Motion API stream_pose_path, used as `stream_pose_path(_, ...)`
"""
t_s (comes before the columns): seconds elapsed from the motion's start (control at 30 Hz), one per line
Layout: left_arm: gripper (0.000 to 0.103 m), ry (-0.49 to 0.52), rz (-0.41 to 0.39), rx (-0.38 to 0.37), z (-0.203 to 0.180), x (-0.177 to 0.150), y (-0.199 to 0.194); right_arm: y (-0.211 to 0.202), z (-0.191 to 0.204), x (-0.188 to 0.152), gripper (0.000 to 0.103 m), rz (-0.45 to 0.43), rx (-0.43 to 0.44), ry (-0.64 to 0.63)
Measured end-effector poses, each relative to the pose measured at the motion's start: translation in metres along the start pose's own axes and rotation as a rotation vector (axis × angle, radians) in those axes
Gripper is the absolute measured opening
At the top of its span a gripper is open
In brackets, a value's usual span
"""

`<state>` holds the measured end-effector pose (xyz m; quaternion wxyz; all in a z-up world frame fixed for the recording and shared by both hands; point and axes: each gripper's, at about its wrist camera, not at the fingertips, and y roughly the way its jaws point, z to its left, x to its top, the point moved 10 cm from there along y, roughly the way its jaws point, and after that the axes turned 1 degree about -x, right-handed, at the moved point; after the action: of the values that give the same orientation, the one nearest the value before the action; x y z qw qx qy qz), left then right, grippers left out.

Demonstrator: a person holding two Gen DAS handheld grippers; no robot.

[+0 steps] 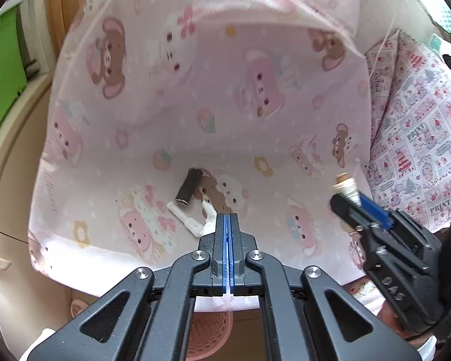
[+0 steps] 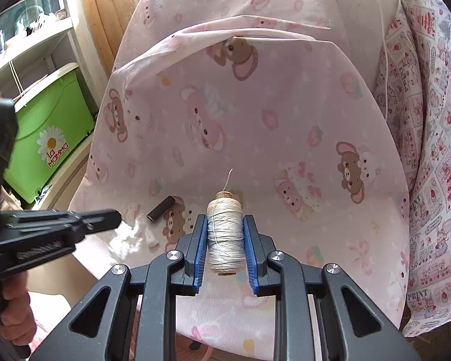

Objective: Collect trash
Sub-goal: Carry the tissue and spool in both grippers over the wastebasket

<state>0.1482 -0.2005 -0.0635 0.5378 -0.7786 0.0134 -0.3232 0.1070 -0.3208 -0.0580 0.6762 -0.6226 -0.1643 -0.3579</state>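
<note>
A pink cartoon-print cloth covers the surface in front of me. On it lies a small dark brown tube, also in the right wrist view. My left gripper is shut, and a white crumpled scrap sticks out at its tips and seems pinched there. From the right wrist camera, the left gripper hovers over that blurred white scrap. My right gripper is shut on a spool of pale thread, held lengthwise between the blue pads. The spool shows to the right in the left wrist view.
A green storage box and white shelves stand at the left. A red-print pillow lies at the right. A pink perforated basket sits below the cloth's near edge. A person's hand grips the left tool.
</note>
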Motion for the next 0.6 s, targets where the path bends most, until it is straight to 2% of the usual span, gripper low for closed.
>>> stream_pose_path(0.17, 0.000, 0.035, -0.074, 0.028, -0.006, 0.001, -0.029, -0.003, 0.010, -0.005, 0.025, -0.005, 0.017, -0.022)
stream_pose_path(0.6, 0.000, -0.020, -0.101, 0.059, 0.034, -0.043, -0.073, -0.027, 0.057, -0.023, 0.025, -0.050, 0.109, -0.144)
